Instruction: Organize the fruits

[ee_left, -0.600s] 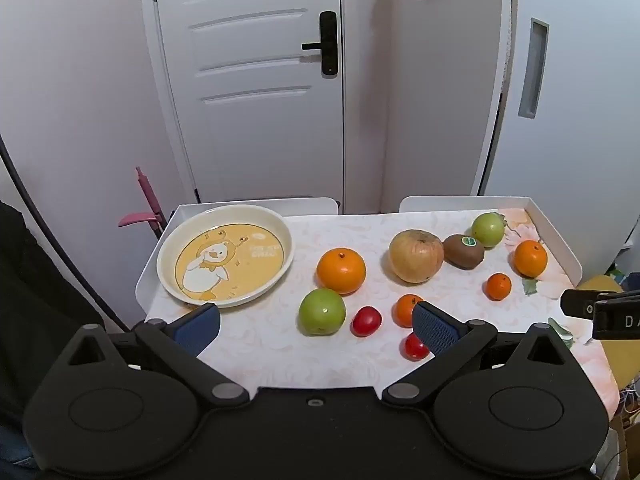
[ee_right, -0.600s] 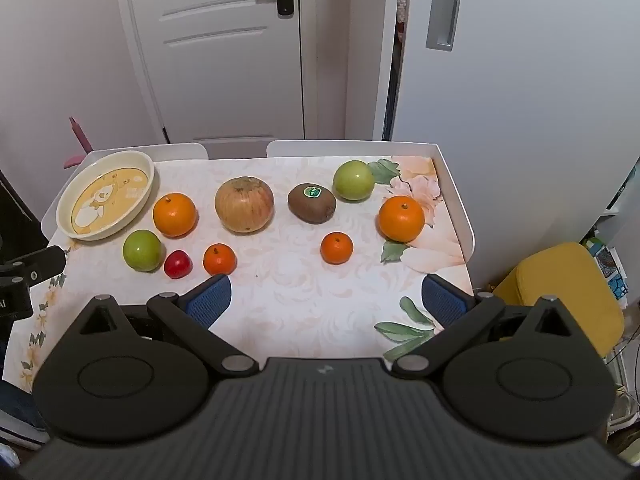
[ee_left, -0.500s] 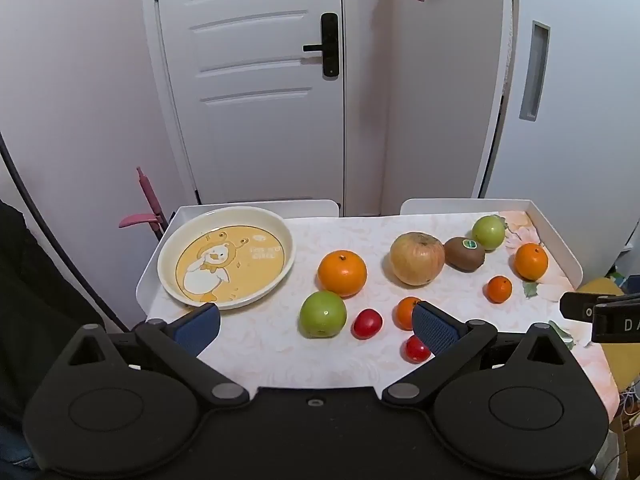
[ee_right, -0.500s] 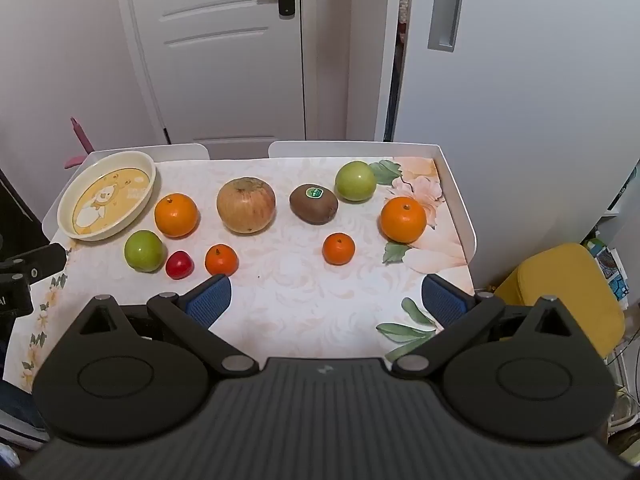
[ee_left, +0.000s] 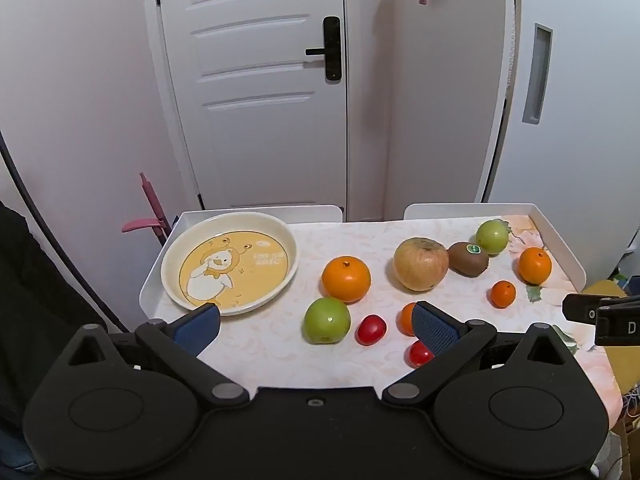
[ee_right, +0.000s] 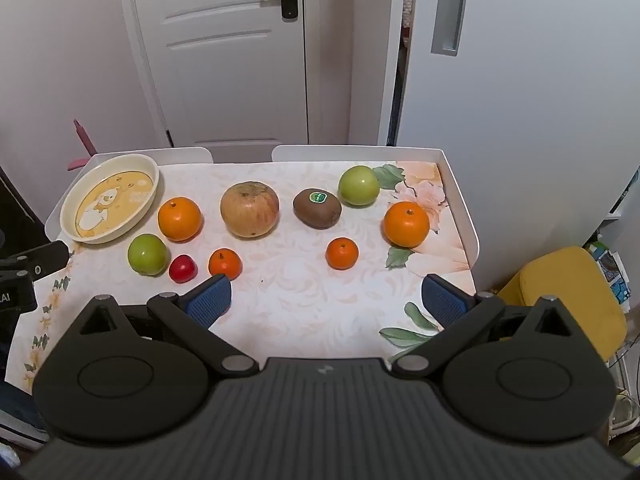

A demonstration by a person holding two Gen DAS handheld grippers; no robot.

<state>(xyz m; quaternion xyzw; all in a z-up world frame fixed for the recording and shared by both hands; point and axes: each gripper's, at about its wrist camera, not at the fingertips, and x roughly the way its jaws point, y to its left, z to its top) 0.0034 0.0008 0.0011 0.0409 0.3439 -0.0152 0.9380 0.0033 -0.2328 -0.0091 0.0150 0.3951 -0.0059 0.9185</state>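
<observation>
Both the left gripper (ee_left: 316, 326) and the right gripper (ee_right: 326, 294) hang with jaws spread wide and nothing held, low in frame above the table (ee_right: 304, 300), where the fruits (ee_right: 250, 210) lie scattered mid-frame, right of the duck plate (ee_right: 150, 170) at upper left.

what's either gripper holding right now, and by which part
Nothing is held. The left gripper and the right gripper both stand wide open above the table, no fruit between their pads.
</observation>
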